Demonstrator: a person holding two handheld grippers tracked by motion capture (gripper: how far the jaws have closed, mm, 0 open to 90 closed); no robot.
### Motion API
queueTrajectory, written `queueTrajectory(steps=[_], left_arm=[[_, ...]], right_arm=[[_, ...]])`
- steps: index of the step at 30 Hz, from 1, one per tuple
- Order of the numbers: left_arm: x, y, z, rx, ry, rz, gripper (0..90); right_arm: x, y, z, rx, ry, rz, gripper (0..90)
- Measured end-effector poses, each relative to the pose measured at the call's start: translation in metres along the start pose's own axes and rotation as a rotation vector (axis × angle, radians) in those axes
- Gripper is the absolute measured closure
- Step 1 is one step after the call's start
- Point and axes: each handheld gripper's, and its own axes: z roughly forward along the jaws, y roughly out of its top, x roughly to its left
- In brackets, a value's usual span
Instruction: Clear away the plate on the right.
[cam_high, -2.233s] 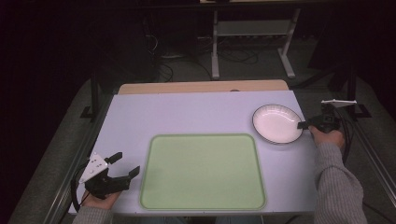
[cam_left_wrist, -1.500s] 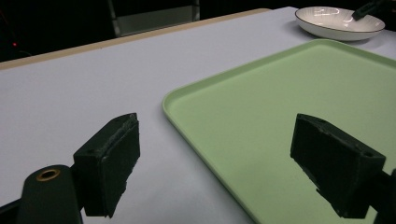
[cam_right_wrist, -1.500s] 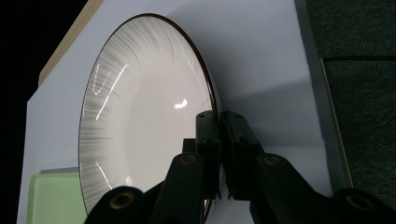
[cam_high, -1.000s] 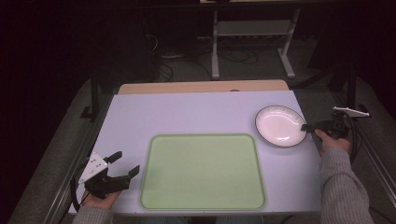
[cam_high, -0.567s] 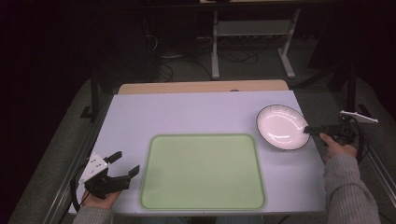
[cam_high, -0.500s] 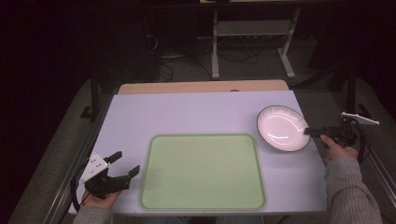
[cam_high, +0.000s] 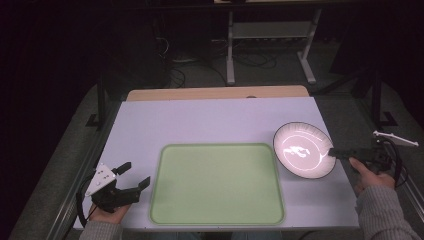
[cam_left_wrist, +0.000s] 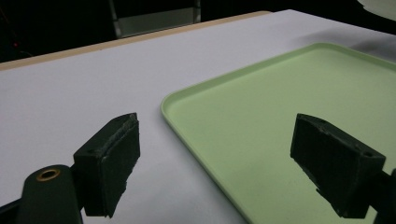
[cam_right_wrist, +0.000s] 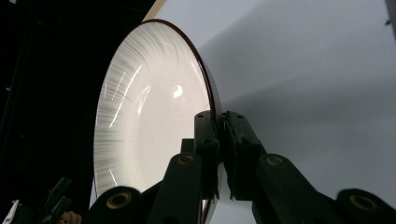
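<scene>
Plate first: the round white ceramic plate with a dark rim (cam_high: 302, 149) is sitting tilted at the right side of the pale surface (cam_high: 210, 120), just beside the light-green rectangular plastic tray (cam_high: 218, 184) — its near edge is being pinched by the right claw (cam_high: 334, 153), clenched on the rim. The left claw (cam_high: 131, 176) is resting by the tray's left edge, its jaws spread wide apart — nothing between them.
</scene>
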Motion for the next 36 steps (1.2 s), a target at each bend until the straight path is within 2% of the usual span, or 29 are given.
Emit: queueTrajectory(steps=[5, 8, 16, 22, 25, 30, 35, 36], left_arm=[[0.001, 0.000, -0.001, -0.013, -0.002, -0.004, 15.6], [0.001, 0.000, -0.001, -0.015, -0.003, -0.006, 15.5], [0.002, 0.001, -0.002, -0.028, -0.006, -0.013, 15.6], [0.002, 0.002, -0.002, -0.035, -0.012, -0.013, 15.9], [0.002, 0.002, -0.002, -0.038, -0.015, -0.021, 15.9], [0.002, 0.002, -0.002, -0.051, -0.016, -0.024, 15.9], [0.004, 0.002, -0.001, -0.051, -0.020, -0.029, 15.9], [0.005, 0.002, -0.001, -0.051, -0.018, -0.028, 15.9]], right_arm=[[0.005, -0.013, 0.001, 0.013, 0.009, -0.008, 83.3], [0.010, -0.027, 0.004, 0.027, 0.036, -0.011, 83.4], [0.025, -0.047, 0.008, 0.022, 0.061, -0.011, 83.3], [0.038, -0.065, 0.017, 0.036, 0.075, -0.019, 83.2], [0.045, -0.075, 0.025, 0.043, 0.103, -0.015, 83.2], [0.051, -0.080, 0.029, 0.030, 0.113, -0.002, 82.9], [0.063, -0.085, 0.034, 0.036, 0.120, -0.018, 82.7], [0.070, -0.085, 0.037, 0.038, 0.120, -0.030, 82.7]])
